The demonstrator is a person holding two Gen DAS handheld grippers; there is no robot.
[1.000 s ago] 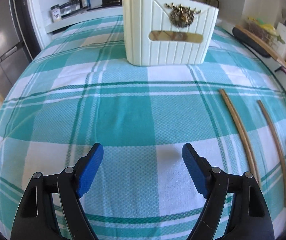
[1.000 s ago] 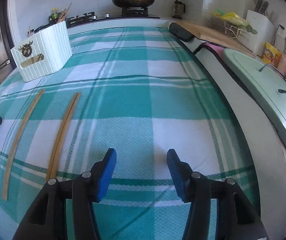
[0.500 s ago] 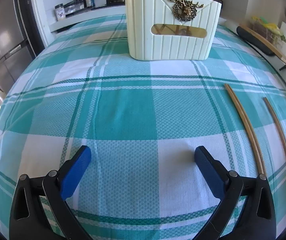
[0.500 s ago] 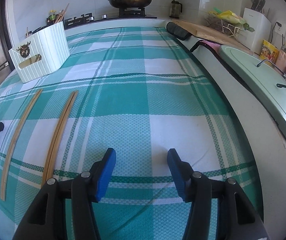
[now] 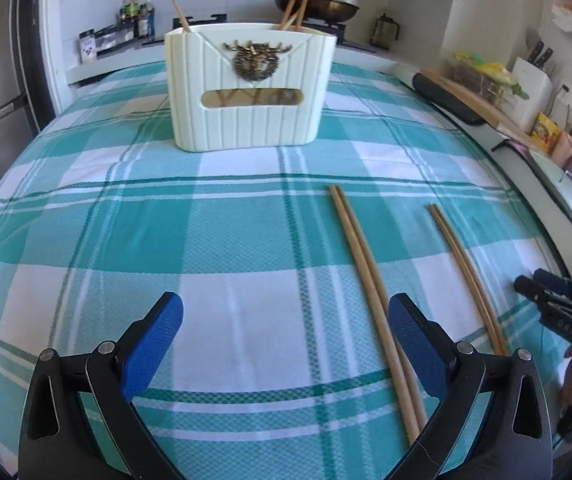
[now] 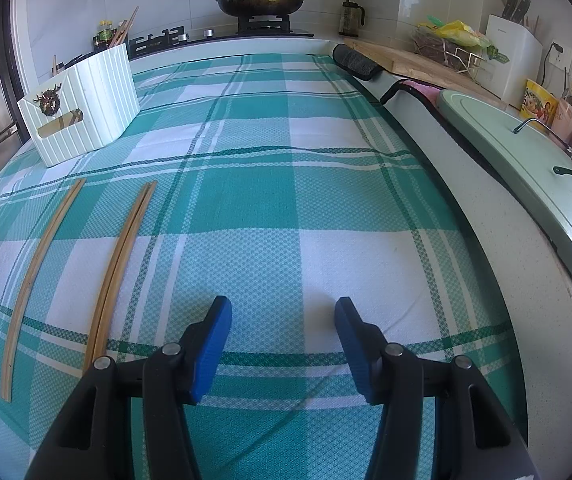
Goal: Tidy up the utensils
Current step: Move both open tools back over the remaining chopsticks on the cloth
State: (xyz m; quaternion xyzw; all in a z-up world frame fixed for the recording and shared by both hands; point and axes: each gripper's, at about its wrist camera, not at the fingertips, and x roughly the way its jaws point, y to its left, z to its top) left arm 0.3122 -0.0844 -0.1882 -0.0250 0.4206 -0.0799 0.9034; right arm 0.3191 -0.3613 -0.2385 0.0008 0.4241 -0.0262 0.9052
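Two pairs of wooden chopsticks lie on the teal plaid cloth. The nearer pair (image 5: 370, 284) runs between my left gripper's fingers, close to the right one. The farther pair (image 5: 466, 272) lies to its right. Both show in the right wrist view, left pair (image 6: 36, 268) and right pair (image 6: 122, 256). My left gripper (image 5: 286, 340) is open wide and empty, above the cloth. My right gripper (image 6: 282, 344) is open and empty, to the right of the chopsticks. A cream utensil holder (image 5: 246, 92) with a brass deer emblem stands at the back holding several chopsticks; it also shows in the right wrist view (image 6: 82, 108).
The counter edge and a pale green sink cover (image 6: 526, 168) run along the right. A stove with a pan (image 6: 262, 0) stands behind. A cutting board (image 6: 414, 60), knife block and bottles line the back right. The right gripper's tip (image 5: 554, 292) shows at the left view's right edge.
My left gripper has moved right and pulled back from the holder, so the nearer chopstick pair now lies between its fingers. The right gripper has barely moved.
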